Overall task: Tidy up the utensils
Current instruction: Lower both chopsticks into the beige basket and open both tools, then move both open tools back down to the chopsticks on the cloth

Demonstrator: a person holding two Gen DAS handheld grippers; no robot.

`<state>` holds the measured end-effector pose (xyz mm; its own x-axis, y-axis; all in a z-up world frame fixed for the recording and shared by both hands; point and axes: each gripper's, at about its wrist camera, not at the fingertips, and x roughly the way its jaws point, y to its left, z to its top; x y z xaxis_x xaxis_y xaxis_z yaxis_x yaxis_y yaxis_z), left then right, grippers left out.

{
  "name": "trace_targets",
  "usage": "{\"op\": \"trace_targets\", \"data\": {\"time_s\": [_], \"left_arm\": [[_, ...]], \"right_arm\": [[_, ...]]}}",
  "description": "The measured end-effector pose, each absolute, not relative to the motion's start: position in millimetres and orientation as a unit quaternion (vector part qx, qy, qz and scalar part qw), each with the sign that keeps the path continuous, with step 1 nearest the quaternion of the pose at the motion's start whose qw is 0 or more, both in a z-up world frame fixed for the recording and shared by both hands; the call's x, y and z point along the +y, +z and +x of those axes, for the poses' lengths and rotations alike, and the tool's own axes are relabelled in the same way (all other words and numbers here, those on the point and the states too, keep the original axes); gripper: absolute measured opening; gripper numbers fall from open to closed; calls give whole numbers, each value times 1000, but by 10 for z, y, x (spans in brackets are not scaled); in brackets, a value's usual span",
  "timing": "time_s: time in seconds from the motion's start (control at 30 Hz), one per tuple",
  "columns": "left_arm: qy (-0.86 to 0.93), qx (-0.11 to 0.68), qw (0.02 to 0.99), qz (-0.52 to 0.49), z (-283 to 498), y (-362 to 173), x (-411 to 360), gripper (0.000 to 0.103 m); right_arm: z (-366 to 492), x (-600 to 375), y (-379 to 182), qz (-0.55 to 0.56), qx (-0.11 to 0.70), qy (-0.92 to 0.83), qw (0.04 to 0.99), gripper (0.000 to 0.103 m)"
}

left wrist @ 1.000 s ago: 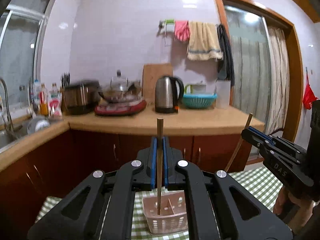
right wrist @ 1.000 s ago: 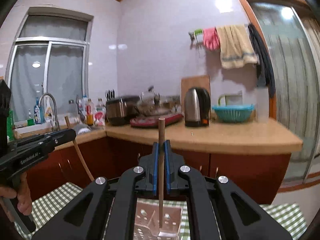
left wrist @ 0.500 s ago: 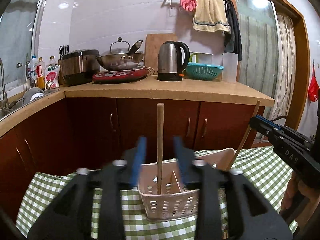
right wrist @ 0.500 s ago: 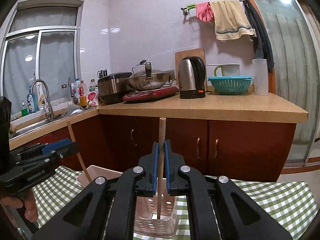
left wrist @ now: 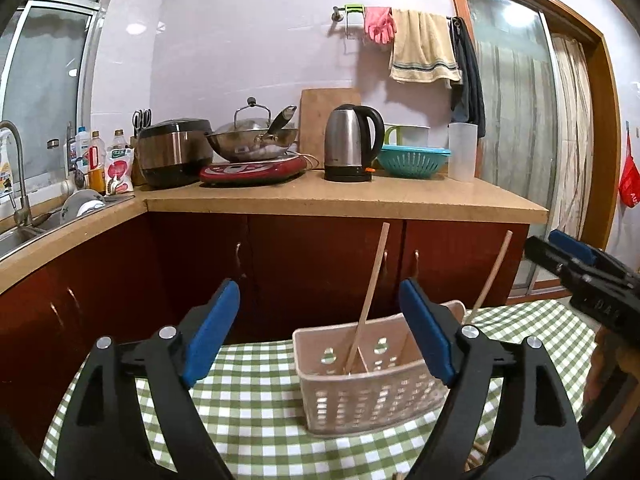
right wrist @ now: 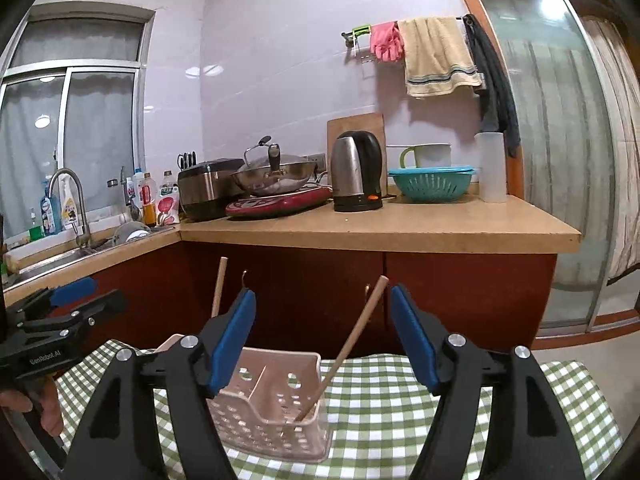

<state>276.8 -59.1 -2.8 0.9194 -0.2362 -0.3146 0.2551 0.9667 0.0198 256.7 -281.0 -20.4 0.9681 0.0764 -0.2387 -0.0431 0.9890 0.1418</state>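
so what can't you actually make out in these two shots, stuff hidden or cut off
- Left wrist view: the right-hand chopstick has its lower end hidden behind the left gripper's finger, so its compartment in the basket is unclear.
- Right wrist view: the left-hand chopstick disappears behind the right gripper's finger.
- Both views: bottle labels by the sink are too small to read.
- Right wrist view: the hand is cut off by the edge.

Indoor artificial light, fairly bright, w/ slight violet cast on glossy white wall tiles [left wrist: 248, 40]. Ceiling-lamp glare on tiles upper left and on sliding glass door [right wrist: 560, 92] top right. Soft shadows under hanging beige towel [left wrist: 424, 52] and below tan countertop [right wrist: 380, 228]; dark red cabinets [left wrist: 320, 264] dim. Strong fisheye bending at edges, black vignette in corners. Both views sharp, no motion blur.
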Motion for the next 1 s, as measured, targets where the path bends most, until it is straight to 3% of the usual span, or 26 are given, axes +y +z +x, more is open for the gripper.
{"op": "trace_targets", "data": {"time_s": [0.27,0.7,1.0], "left_arm": [[-118,168,978,25,2242,-203,-302,81],[-102,245,962,59,1308,-1060,72,81],[-100,299,947,66,1012,-1482,204,76]], "right_arm": [[2022,-2764,-296,60,139,37,988,68],[1085,-2660,-948,58,188,31,980,68],[698,-2623,-1513,59,245,31,967,57]]}}
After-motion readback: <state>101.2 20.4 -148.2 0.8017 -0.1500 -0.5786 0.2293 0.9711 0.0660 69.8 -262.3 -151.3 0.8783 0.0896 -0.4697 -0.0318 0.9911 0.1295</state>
